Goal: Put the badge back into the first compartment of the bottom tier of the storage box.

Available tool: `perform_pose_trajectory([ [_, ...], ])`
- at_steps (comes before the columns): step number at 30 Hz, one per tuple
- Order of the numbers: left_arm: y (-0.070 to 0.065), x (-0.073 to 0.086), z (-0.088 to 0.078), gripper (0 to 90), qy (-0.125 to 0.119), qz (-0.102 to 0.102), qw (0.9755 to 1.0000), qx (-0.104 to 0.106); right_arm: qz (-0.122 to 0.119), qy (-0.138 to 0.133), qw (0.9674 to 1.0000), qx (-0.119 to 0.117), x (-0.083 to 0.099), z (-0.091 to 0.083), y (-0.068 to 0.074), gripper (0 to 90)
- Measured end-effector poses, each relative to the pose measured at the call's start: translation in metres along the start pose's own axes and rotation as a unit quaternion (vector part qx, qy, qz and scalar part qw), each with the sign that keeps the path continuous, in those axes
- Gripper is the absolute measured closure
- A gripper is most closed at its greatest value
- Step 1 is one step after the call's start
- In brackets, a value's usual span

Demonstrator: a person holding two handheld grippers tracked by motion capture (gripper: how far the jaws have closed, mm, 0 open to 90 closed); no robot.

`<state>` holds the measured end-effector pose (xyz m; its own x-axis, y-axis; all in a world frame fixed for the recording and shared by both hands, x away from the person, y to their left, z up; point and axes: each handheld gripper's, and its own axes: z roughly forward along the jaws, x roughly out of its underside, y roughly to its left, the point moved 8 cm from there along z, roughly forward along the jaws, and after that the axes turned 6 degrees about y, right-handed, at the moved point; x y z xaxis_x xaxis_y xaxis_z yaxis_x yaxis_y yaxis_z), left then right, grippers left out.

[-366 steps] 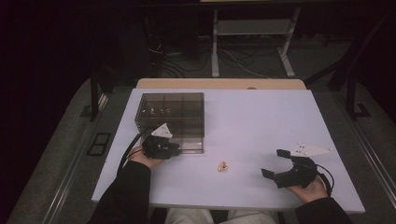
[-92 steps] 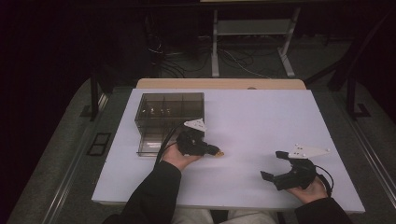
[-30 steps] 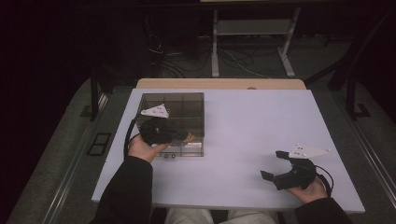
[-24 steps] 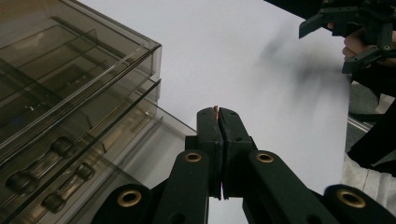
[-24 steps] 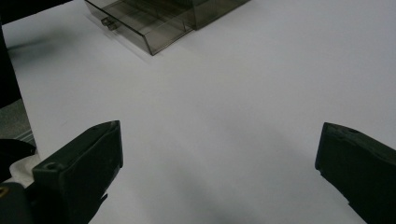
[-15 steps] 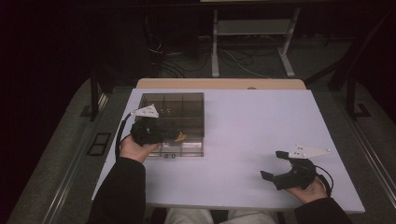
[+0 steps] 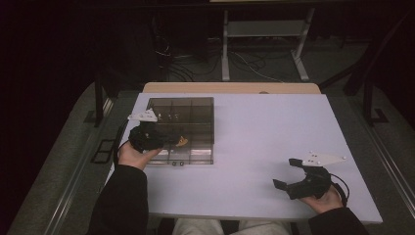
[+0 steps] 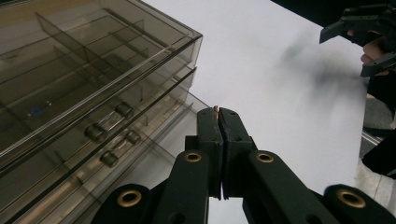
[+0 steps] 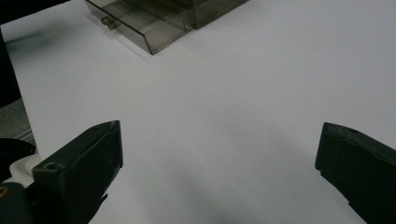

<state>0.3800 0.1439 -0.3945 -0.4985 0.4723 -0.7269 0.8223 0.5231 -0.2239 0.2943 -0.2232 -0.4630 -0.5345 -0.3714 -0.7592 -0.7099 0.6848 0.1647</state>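
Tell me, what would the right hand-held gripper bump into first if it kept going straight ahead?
Probably nothing soon. The right hand-held gripper points with open jaws across bare white table. Far ahead sits the smoky plastic drawer box, with one drawer pulled out; it might reach that eventually, but depth is unclear.

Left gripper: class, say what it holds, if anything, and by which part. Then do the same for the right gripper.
The left gripper pinches a small orange piece by one end, over the open drawer. The right gripper stands open and holds nothing.
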Motion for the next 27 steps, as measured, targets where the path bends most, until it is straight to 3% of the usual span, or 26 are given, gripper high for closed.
perform_pose_trajectory([
  [6, 0.006, 0.003, -0.008, 88.1, -0.006, -0.009, 0.9999, -0.007, 0.000, 0.000, 1.0000, 0.000, 0.000, 0.000, 0.000, 0.5],
  [27, 0.031, 0.016, -0.034, 88.2, 0.007, -0.024, 0.9989, -0.040, 0.001, 0.001, 1.0000, 0.000, 0.000, 0.001, 0.000, 0.5],
])
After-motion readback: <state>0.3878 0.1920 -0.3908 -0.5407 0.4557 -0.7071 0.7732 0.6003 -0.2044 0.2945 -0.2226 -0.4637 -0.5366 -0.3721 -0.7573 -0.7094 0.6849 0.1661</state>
